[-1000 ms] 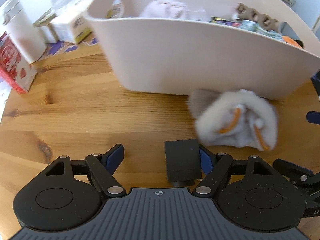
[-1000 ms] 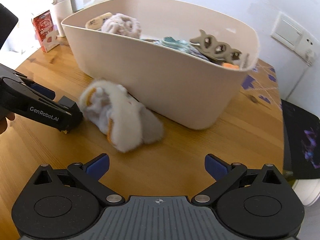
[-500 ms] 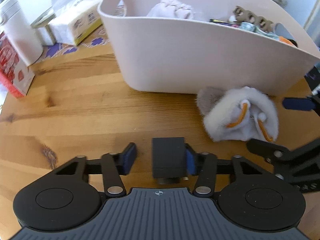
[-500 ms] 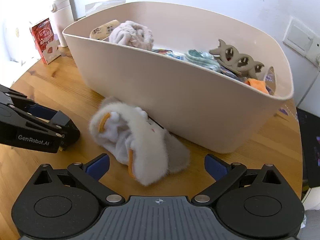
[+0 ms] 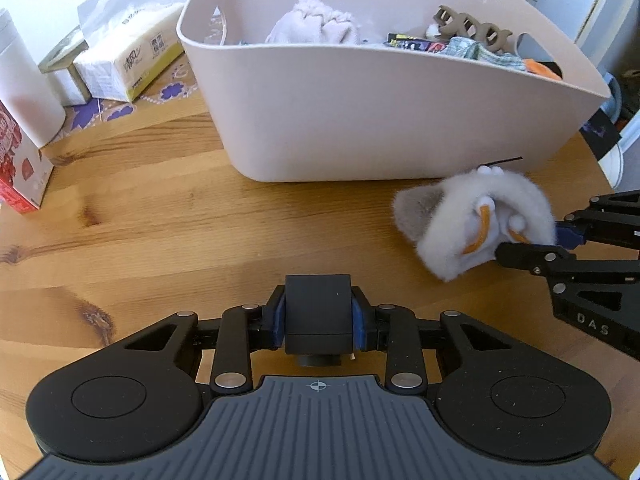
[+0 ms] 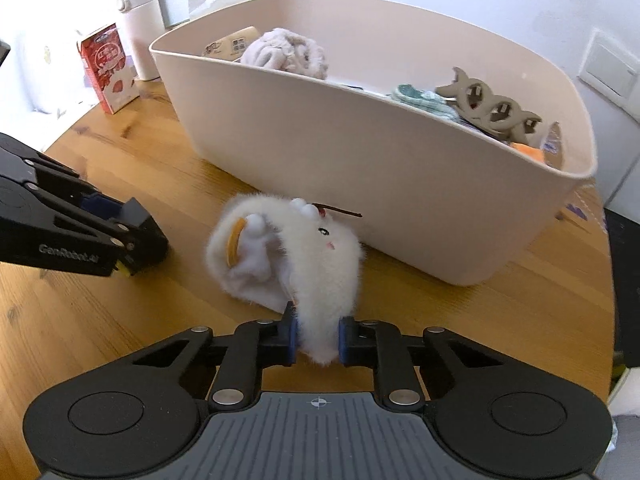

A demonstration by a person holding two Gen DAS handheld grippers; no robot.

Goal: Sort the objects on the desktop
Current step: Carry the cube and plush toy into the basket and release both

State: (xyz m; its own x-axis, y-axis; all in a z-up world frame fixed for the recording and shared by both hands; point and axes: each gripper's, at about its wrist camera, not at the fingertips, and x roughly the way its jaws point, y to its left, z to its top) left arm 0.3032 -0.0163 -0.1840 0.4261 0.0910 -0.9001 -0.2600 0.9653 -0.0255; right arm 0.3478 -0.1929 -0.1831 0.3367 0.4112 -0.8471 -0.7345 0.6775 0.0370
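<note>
A white fluffy plush toy (image 6: 296, 252) with orange trim lies on the wooden table in front of the beige bin (image 6: 360, 152). My right gripper (image 6: 318, 340) is shut on the plush's near end. The plush also shows in the left wrist view (image 5: 476, 220) at the right, with the right gripper (image 5: 560, 240) on it. My left gripper (image 5: 318, 316) is shut on a small black box (image 5: 318, 312), low over the table; it shows in the right wrist view (image 6: 132, 232) to the left of the plush. The bin (image 5: 360, 120) holds a pink cloth (image 5: 316, 28), a beige hair clip (image 5: 476, 30) and several small items.
A tissue pack (image 5: 128, 56), a white bottle (image 5: 24, 92) and a red carton (image 5: 16, 172) stand at the table's back left. The red carton (image 6: 108, 68) and bottle (image 6: 142, 44) also show in the right wrist view. The round table edge (image 6: 604, 280) curves at right.
My right gripper has moved in and shut on the plush toy. My left gripper has closed fully on the black box and drawn back left from the plush.
</note>
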